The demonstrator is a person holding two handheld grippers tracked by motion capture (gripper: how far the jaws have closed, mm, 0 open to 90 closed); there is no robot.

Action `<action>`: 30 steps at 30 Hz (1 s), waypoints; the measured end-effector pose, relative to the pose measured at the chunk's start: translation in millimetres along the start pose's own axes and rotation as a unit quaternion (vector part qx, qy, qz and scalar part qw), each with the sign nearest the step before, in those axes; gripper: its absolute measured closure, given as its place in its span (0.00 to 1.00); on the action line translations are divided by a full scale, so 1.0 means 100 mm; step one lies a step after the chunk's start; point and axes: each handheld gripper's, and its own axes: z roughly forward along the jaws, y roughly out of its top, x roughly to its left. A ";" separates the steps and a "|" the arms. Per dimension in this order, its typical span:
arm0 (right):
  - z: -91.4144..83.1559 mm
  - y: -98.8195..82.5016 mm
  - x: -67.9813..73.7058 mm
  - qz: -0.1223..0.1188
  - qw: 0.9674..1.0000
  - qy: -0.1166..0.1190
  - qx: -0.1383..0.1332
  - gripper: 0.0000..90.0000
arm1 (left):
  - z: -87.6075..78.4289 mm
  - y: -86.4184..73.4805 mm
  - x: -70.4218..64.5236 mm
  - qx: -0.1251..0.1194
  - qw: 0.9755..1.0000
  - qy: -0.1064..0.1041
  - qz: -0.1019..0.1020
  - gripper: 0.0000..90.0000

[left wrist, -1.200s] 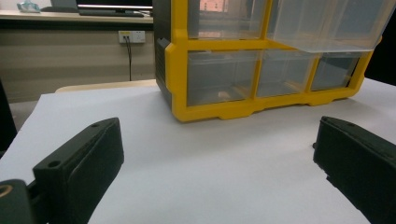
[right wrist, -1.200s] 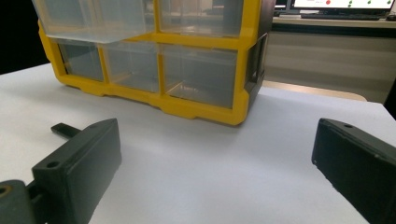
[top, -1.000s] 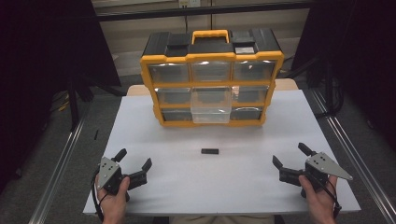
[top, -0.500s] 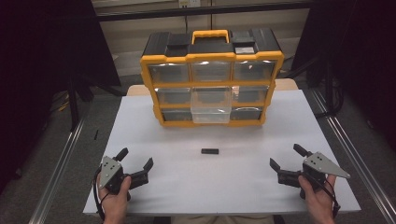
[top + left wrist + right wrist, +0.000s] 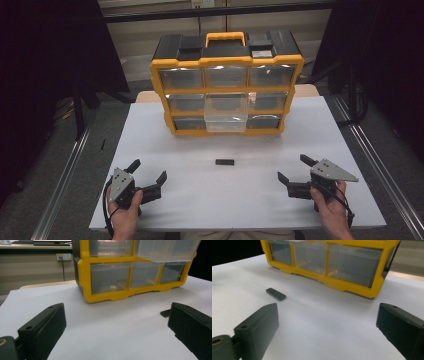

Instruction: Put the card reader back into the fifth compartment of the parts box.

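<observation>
Over the table (image 5: pixel 200 195), both tools gape wide, empty.

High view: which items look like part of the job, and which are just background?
Likely in play:
- small black bar, loose on the table
- organizer, middle drawer pulled out
- left gripper and right gripper, both open, empty

Just about:
- white table
- floor rails

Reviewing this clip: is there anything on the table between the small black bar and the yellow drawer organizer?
Nothing. In the high view the white tabletop is bare between the small black bar and the yellow drawer organizer; the right gripper view shows the same.
</observation>
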 end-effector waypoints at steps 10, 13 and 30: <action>0.08 0.11 0.00 0.003 0.999 0.035 0.021 0.02 | -0.02 0.00 0.02 0.002 1.000 0.001 -0.002 0.02; 0.16 0.15 0.05 0.002 0.997 0.067 0.037 0.01 | -0.02 0.00 0.01 -0.001 1.000 0.003 -0.001 0.02; 0.64 0.34 0.46 -0.060 0.975 0.172 0.128 0.03 | -0.02 0.00 0.04 0.003 1.000 0.003 -0.006 0.02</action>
